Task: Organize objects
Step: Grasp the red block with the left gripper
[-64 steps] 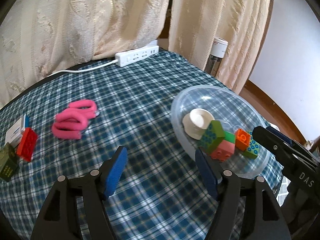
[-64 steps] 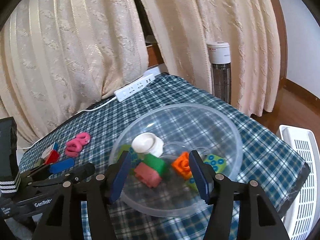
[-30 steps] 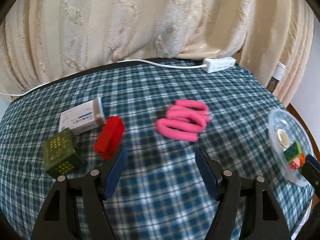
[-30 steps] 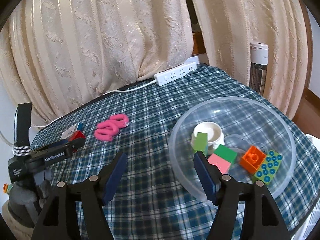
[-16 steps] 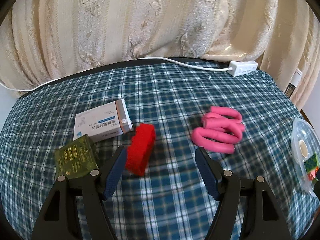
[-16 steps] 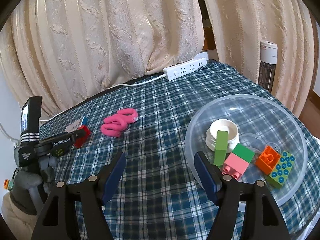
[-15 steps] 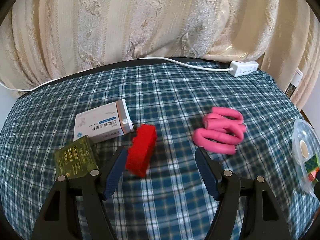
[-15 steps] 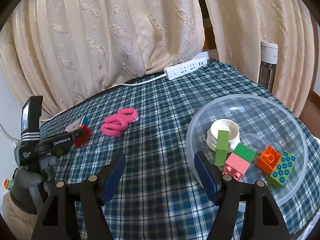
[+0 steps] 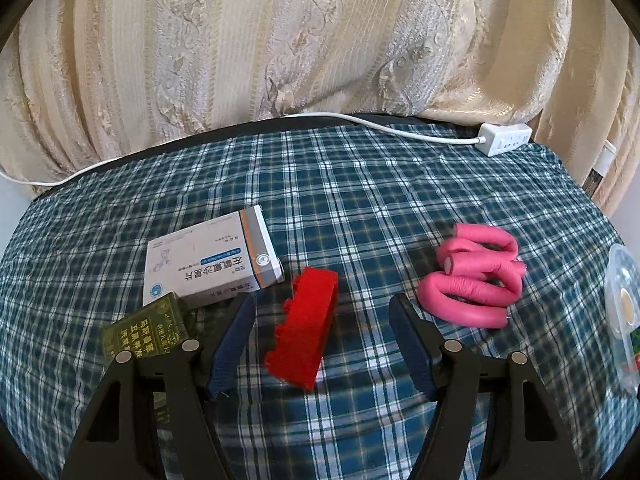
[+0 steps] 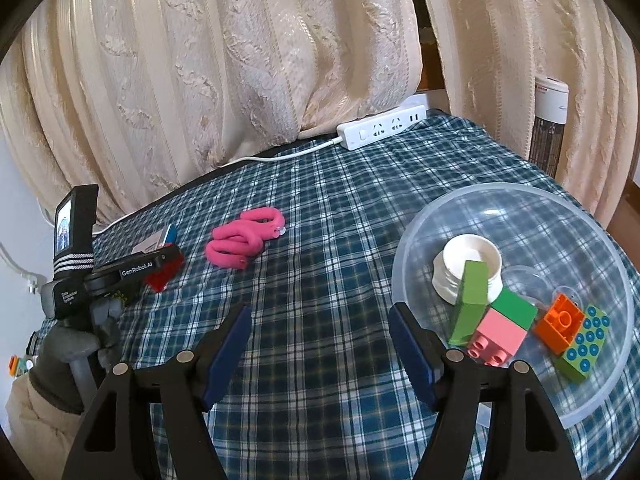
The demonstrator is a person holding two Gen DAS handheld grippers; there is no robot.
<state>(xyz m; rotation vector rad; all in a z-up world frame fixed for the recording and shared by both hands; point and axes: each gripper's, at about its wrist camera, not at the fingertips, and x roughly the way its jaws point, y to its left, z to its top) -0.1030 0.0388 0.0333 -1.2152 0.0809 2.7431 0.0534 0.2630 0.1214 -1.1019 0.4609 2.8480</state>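
Observation:
A red brick (image 9: 306, 326) lies on the checked cloth between the fingers of my left gripper (image 9: 320, 304), whose jaws are closing; the pads stand clear of it on both sides. The right wrist view shows the same gripper (image 10: 160, 264) low over that brick (image 10: 164, 278) at the far left. My right gripper (image 10: 320, 316) hangs open over bare cloth, with a clear bowl (image 10: 520, 200) just to its right. The bowl holds a white cup (image 10: 468, 264) and several coloured bricks. Pink foam curlers (image 9: 476, 280) lie to the right of the red brick.
A white medicine box (image 9: 208, 260) and a dark green box (image 9: 146, 330) lie close by my left finger. A white power strip (image 10: 380, 126) and its cord run along the table's far edge under the cream curtain (image 9: 320, 40). A tower heater (image 10: 550, 120) stands beyond the right edge.
My left gripper has swung left from the bowl, past the curlers, and come down around the red brick, its jaws narrowing slightly. My right gripper has drawn back from the bowl.

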